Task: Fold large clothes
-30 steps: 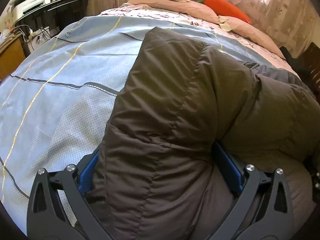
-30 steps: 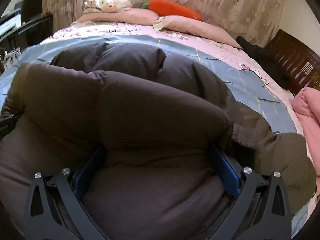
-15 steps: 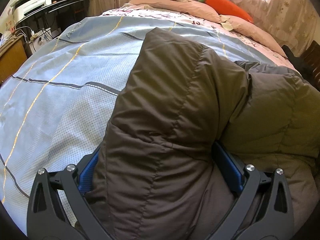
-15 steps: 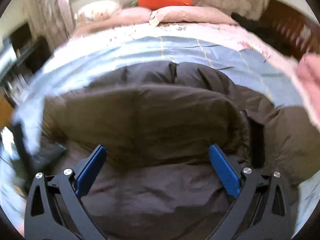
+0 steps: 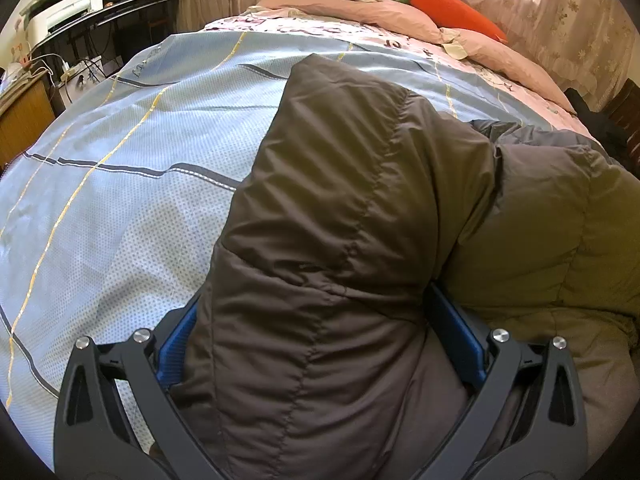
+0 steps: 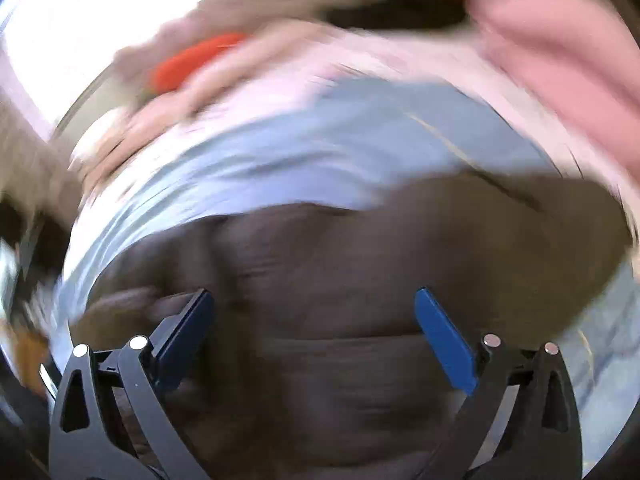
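Note:
A large brown quilted down jacket lies on a bed with a light blue sheet. A thick fold of the jacket sits between the blue pads of my left gripper, whose jaws stand wide around it, pressed against the bulk. My right gripper is open and empty, above the jacket, with its blue fingers free of the cloth. The right wrist view is heavily blurred by motion.
Pink pillows and an orange carrot plush lie at the head of the bed. A dark desk with a printer stands at the left. A pink blanket lies at the right.
My right gripper has let go of the jacket, lifted off and swung fast, blurring its view. My left gripper has stayed in place on its fold.

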`<action>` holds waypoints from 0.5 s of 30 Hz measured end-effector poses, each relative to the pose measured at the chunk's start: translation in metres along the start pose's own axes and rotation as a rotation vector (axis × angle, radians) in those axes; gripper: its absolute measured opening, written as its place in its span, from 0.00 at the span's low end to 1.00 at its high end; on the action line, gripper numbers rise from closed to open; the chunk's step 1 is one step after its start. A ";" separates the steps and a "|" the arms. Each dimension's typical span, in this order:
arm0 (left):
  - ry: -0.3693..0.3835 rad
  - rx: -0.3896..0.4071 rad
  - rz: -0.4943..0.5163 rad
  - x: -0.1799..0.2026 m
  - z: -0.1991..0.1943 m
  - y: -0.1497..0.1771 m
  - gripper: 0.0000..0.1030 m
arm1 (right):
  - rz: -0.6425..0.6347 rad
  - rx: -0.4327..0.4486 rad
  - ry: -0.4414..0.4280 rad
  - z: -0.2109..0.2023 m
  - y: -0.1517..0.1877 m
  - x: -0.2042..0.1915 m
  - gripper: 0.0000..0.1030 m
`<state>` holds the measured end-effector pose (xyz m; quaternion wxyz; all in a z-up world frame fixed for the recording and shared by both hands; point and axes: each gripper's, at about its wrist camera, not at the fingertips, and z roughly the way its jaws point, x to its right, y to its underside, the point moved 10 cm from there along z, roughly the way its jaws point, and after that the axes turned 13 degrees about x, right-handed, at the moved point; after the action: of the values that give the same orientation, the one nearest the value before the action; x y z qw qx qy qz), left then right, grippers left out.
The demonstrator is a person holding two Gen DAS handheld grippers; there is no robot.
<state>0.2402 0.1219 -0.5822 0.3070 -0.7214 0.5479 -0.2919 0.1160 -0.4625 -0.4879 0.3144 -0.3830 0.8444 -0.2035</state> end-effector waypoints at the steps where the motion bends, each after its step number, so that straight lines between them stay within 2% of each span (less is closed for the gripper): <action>1: -0.006 0.005 -0.001 0.000 0.000 0.000 0.98 | 0.073 -0.016 0.046 -0.001 -0.006 0.037 0.94; 2: -0.012 0.010 0.003 -0.001 -0.001 0.000 0.98 | 0.164 -0.007 0.097 -0.005 -0.014 0.080 0.94; 4: -0.029 0.015 0.023 0.001 -0.001 0.000 0.98 | 0.254 0.025 0.148 -0.014 -0.024 0.126 0.94; 5: -0.031 0.015 0.025 0.001 -0.001 0.000 0.98 | 0.277 0.053 0.200 -0.019 -0.028 0.153 0.94; 7: -0.033 0.014 0.027 0.001 0.000 0.000 0.98 | 0.287 0.065 0.263 -0.018 -0.029 0.179 0.94; 11: -0.034 0.011 0.029 0.002 0.000 0.001 0.98 | 0.297 0.064 0.278 0.004 -0.018 0.203 0.92; 12: -0.036 0.011 0.032 0.002 0.000 0.001 0.98 | 0.306 0.058 0.289 0.010 -0.015 0.205 0.84; 13: -0.040 0.011 0.037 0.003 0.000 0.001 0.98 | 0.319 0.041 0.308 0.019 -0.010 0.207 0.67; 14: -0.047 0.012 0.046 0.004 0.000 0.000 0.98 | 0.335 0.042 0.302 0.026 -0.009 0.209 0.61; 15: -0.052 0.014 0.051 0.004 0.000 0.000 0.98 | 0.347 0.061 0.298 0.025 -0.009 0.215 0.47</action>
<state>0.2412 0.1177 -0.5822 0.3337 -0.7123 0.5558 -0.2689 0.0281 -0.6370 -0.5812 0.2279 -0.1882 0.9281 -0.2263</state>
